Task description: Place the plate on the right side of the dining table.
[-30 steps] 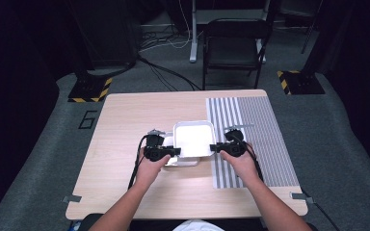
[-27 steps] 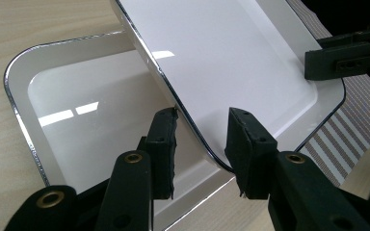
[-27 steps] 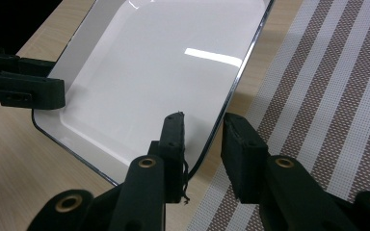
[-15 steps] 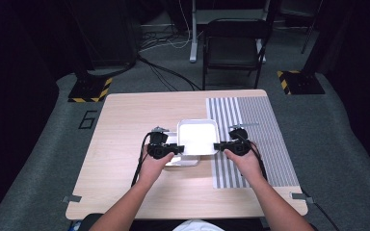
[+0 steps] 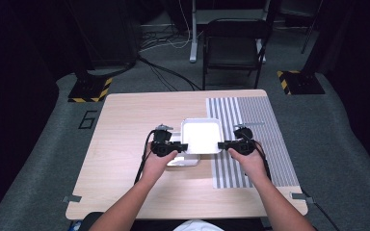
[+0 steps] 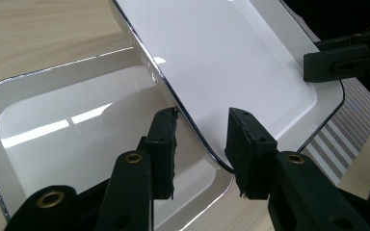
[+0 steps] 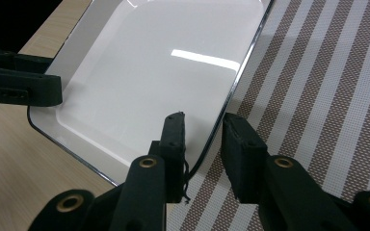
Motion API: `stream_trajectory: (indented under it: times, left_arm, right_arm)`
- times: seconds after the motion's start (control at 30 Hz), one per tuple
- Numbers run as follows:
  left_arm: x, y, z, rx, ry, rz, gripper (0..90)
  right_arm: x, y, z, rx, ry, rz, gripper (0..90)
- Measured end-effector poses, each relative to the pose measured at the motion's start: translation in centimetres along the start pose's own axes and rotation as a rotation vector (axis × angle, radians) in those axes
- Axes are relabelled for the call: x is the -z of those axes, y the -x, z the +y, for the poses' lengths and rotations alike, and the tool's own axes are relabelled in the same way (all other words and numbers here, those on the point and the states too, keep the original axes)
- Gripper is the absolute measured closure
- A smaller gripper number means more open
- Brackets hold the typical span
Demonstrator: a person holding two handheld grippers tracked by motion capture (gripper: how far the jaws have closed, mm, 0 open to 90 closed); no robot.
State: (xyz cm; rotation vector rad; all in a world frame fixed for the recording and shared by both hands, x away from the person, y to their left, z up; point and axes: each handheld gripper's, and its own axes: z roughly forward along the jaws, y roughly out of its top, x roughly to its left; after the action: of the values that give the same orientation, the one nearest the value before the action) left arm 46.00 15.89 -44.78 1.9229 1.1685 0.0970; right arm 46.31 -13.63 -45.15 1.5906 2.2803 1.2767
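Note:
A white tray [image 5: 201, 136] lies slanted over a second white tray [image 5: 183, 161], its right side reaching the striped mat [image 5: 265, 139]. My left gripper [image 5: 184, 147] is at its left rim and my right gripper [image 5: 220, 144] at its right rim. In the left gripper view the upper tray [image 6: 231, 62] has its rim running between the parted jaws of my left gripper [image 6: 202, 130], above the lower tray [image 6: 77, 120]. In the right gripper view the tray [image 7: 149, 72] has its edge between the parted jaws of my right gripper [image 7: 202, 125], with gaps on both sides.
The wooden table [image 5: 125, 120] has bare wood to the left and along the front. The striped mat [image 7: 318, 72] covers its right part. A black chair [image 5: 233, 48] stands beyond the far edge, with cables and yellow-black floor bases [image 5: 89, 89] around it.
The upper tray and both grippers have shifted a little to the right, toward the mat, uncovering more of the lower tray.

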Motion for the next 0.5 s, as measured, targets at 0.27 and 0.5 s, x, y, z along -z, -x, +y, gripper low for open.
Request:
stream_trajectory:
  times: [0.27,0.5]
  left_arm:
    - [-0.3,0.5,0.4,-0.005,0.004,-0.01,64.0]
    - [-0.9,0.8,0.6,-0.012,-0.01,-0.021,64.0]
  right_arm:
    - [0.7,0.6,0.0,-0.008,0.013,-0.004,71.1]
    - [1.3,0.8,0.0,-0.019,0.02,-0.014,71.7]
